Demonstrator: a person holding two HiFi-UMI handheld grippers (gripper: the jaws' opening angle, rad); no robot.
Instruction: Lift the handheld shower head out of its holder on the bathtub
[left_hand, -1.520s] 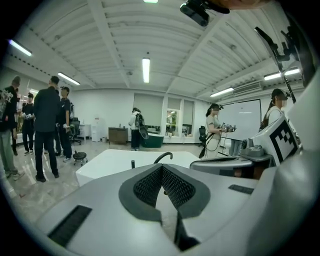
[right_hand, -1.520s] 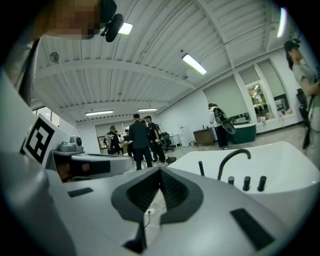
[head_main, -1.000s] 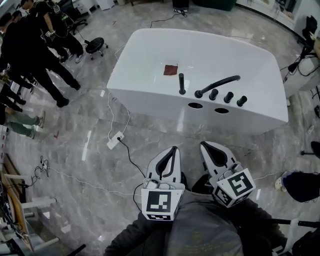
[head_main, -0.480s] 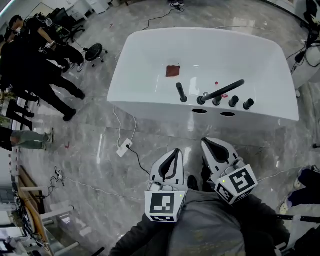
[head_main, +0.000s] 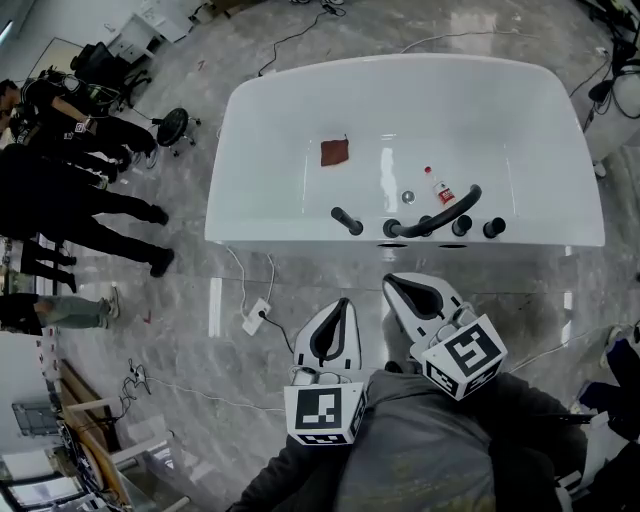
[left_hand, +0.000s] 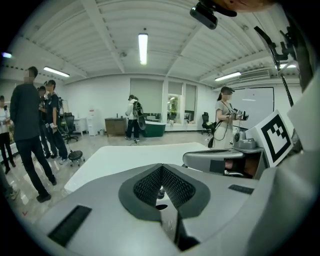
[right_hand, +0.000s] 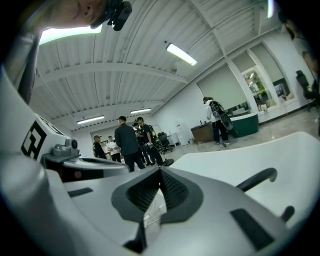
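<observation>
Left tongs (head_main: 343, 305) and right tongs (head_main: 393, 283) are pressed together, empty. I'd spread one before pinching the black cylindrical shower head (head_main: 347, 221) ahead of them, then lift straight up.

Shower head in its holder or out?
In: shower head stands on the tub rim; left gripper and right gripper, shut, are short of it.

The white bathtub (head_main: 300, 110) holds a brown cloth (head_main: 335, 152) and, seemingly, a small bottle (head_main: 438, 187).
</observation>
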